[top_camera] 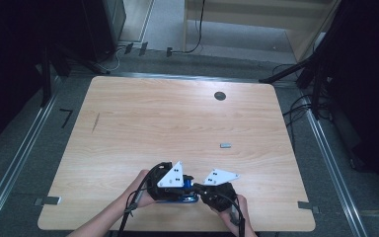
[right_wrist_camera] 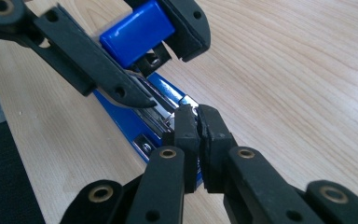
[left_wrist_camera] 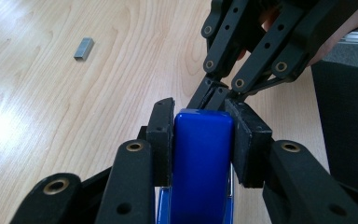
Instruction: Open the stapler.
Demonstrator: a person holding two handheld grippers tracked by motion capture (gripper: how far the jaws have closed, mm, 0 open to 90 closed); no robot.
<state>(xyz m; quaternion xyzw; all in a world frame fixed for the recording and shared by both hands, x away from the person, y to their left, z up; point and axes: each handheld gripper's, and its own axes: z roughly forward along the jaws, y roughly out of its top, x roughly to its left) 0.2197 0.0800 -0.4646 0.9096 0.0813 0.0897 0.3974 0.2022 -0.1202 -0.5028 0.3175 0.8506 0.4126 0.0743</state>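
Your two forearms came in from the near edge of the worktop [top_camera: 128, 123] and met close together just inside it, hands side by side. Your left hand [top_camera: 140, 195] held the left tongs [left_wrist_camera: 200, 116] angled toward the right, with the grey plate tilted up on top. Those tongs were clamped on the blue stapler [left_wrist_camera: 200, 163], one pad pressed flat against each side of its top arm, so the jaws stood only as far apart as that arm is wide. The stapler sat at the near edge of the worktop, between your hands, its base resting on the wood in the right gripper view.

Your right hand [top_camera: 237, 210] held the right tongs [right_wrist_camera: 198, 126] pointed leftward at the stapler's open mouth. Their jaws were drawn together until the pads all but touched, with their tips at the shiny metal rail under the raised top arm; whether they pinched anything there I could not tell.

A small grey strip of staples [top_camera: 225, 145] lay on the bare wood well beyond the stapler, apart from both tongs.
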